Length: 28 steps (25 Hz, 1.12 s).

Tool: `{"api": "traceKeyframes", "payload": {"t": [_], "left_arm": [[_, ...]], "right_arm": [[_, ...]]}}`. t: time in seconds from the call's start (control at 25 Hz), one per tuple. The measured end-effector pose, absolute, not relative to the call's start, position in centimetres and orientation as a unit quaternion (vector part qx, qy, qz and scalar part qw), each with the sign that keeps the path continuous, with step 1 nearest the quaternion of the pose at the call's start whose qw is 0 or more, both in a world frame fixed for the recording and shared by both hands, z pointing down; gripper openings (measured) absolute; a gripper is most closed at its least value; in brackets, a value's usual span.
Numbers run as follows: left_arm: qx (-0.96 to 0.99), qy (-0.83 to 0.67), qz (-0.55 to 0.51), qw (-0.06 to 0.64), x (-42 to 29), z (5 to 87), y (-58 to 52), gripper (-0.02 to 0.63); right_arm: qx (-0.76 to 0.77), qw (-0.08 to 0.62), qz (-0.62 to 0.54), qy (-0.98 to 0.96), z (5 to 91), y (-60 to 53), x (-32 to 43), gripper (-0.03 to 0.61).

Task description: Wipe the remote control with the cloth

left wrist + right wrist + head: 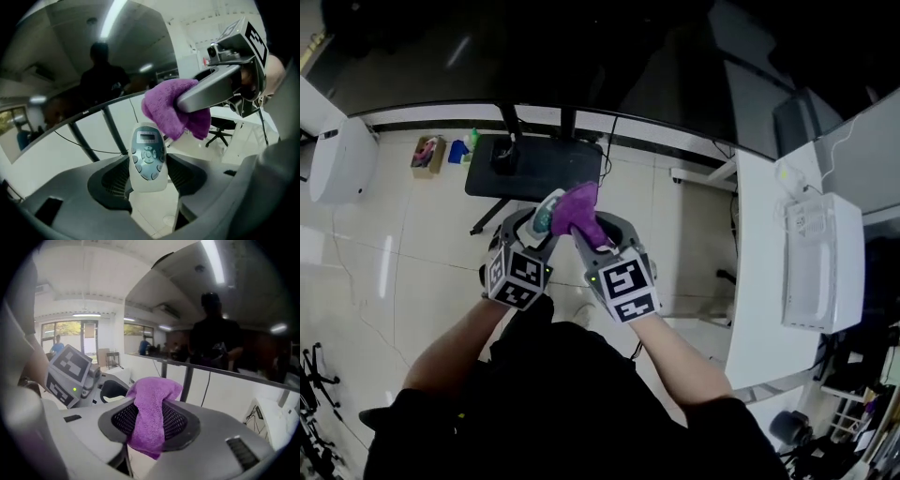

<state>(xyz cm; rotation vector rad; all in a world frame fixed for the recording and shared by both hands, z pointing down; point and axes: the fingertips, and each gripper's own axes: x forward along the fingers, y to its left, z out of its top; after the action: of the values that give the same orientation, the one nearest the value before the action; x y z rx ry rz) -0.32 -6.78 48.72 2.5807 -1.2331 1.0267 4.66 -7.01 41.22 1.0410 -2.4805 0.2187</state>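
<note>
Both grippers are up in the air over the tiled floor [412, 234], in front of the person's chest. The left gripper [148, 174] has its jaws clamped on the lower half of the remote control [148, 157], which stands upright with its screen and buttons facing that gripper's camera. The right gripper [151, 423] is squeezed onto the purple cloth [150, 413], which is bunched up and pokes out past both ends of the jaws. From the left gripper view the cloth sits right at the remote's top end, slightly to the right; can't tell whether it's actually touching. A white desk [759, 309] is off to the right.
</note>
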Motion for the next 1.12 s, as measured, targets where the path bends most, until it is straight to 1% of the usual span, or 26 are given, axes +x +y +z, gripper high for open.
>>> {"api": "traceKeyframes", "payload": {"t": [0.2,0.36,0.64,0.84,0.96,1.12], "left_arm": [[0.853,-0.384,0.354,-0.010,1.5,46.4,-3.2,0.241],[0.856,-0.366,0.360,-0.060,0.8,45.2,-1.6,0.239],[0.868,-0.353,0.343,-0.062,-2.4,43.6,-0.5,0.238],[0.871,-0.355,0.334,-0.052,-4.6,43.6,-0.5,0.238],[0.871,-0.359,0.332,-0.050,-4.9,43.5,-0.9,0.238],[0.871,-0.356,0.331,-0.072,-4.3,42.7,-1.0,0.238]], "right_arm": [[0.322,0.257,0.059,-0.909,40.7,-2.4,1.5,0.143],[0.322,0.290,0.041,-0.900,41.0,-1.4,-0.3,0.143],[0.395,0.287,0.028,-0.872,39.7,-3.9,-0.3,0.143],[0.436,0.253,0.029,-0.863,36.9,-5.0,0.6,0.143],[0.398,0.249,0.029,-0.883,36.2,-3.2,-2.0,0.143],[0.327,0.282,0.042,-0.901,38.2,-0.5,-5.9,0.144]]}}
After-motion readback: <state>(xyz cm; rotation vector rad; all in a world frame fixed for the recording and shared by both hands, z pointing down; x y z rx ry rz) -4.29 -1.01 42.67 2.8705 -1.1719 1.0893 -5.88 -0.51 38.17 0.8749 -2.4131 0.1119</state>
